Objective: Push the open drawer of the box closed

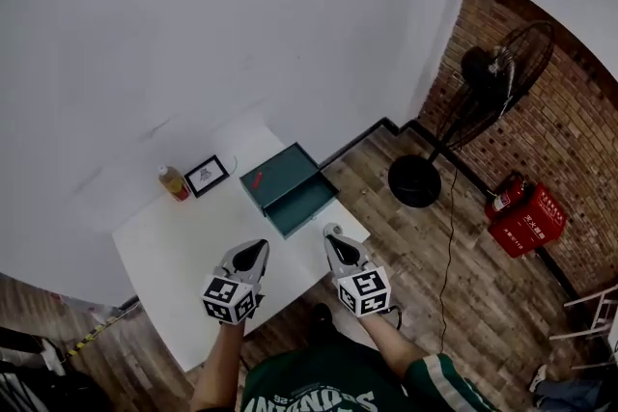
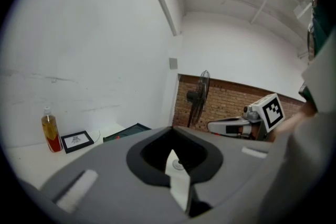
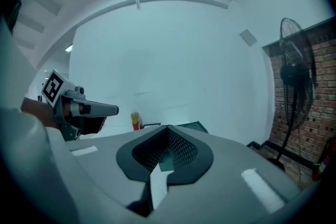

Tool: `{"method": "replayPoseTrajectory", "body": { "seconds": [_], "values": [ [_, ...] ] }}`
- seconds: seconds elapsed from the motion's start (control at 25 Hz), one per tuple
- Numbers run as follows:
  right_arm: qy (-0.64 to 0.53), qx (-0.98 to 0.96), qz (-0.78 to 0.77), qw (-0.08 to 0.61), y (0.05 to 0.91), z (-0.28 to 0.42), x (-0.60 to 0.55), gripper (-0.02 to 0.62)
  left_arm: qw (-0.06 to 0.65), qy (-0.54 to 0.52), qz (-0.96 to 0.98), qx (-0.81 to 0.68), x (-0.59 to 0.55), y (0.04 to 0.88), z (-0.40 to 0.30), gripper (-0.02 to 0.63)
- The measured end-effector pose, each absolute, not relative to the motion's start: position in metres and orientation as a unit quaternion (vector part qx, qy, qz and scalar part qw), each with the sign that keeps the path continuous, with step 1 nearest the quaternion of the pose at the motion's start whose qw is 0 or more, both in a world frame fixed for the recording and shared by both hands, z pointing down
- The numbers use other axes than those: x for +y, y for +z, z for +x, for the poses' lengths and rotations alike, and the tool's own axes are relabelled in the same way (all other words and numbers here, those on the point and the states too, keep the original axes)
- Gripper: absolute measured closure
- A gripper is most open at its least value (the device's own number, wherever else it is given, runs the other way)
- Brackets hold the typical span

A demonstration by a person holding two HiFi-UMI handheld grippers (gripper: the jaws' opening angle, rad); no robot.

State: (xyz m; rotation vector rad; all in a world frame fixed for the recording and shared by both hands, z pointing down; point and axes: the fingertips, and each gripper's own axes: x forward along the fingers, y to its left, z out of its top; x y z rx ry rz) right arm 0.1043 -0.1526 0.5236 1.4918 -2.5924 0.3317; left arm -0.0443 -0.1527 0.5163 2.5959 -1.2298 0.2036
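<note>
A teal box (image 1: 277,171) stands at the right side of the white table (image 1: 183,246), its drawer (image 1: 303,203) pulled out toward the table's right edge. My left gripper (image 1: 253,251) hovers over the table's near edge, shut and empty, a short way short of the box. My right gripper (image 1: 332,234) is also shut on nothing; it sits just off the table's near right corner, close to the drawer's front. The box (image 2: 128,131) shows low and far in the left gripper view, and as a teal edge (image 3: 193,125) in the right gripper view.
A bottle of amber liquid (image 1: 174,182) and a small framed picture (image 1: 207,175) stand behind the box at the wall. A black standing fan (image 1: 497,77) and red fire extinguishers (image 1: 526,217) are on the wooden floor to the right, by the brick wall.
</note>
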Motion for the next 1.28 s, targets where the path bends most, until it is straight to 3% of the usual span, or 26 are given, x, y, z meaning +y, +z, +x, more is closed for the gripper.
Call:
{"method": "replayPoseTrajectory", "body": {
  "seconds": [0.76,1.12,1.28],
  "values": [
    [0.136,-0.883,0.437,0.107,0.573,0.101,-0.253,0.594,0.167,0.074,0.863,-0.471,-0.245,0.547,-0.045,0.554],
    [0.201,-0.862,0.425,0.191,0.663,0.099,-0.252,0.594,0.205,0.084,0.857,-0.466,-0.254,0.580,-0.056,0.554],
    [0.235,-0.849,0.414,0.229,0.700,0.097,-0.252,0.527,0.221,0.090,0.852,-0.465,-0.254,0.594,-0.061,0.555]
  ]
}}
